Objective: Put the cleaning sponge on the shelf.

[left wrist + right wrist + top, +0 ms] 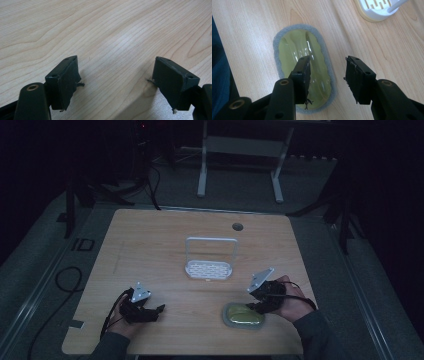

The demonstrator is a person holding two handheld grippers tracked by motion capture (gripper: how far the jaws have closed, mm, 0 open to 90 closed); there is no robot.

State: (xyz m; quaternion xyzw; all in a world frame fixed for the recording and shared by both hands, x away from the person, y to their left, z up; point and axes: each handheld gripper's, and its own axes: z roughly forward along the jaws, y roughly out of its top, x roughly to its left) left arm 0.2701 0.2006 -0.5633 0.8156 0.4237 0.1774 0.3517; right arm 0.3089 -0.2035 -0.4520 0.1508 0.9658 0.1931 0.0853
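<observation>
An oval sponge (243, 316) with a yellow-green glossy top and a grey rim lies flat on the wooden table (165, 235) near its front right. My right gripper (260, 304) hovers just over its right end, open; in the right gripper view the sponge (297, 50) lies under the left jaw, and the gripper (327, 77) holds nothing. My left gripper (159, 310) rests open at the front left, with bare wood between its jaws (115, 82). A white slotted rack (210, 268) with a tall wire handle stands at the table's middle.
A round cable hole (237, 226) sits near the table's far edge. Beyond the table, white desk legs (202, 180) stand on grey floor. A black cable (65, 280) loops on the floor to the left. The rack's corner (378, 10) shows at the right gripper view's top.
</observation>
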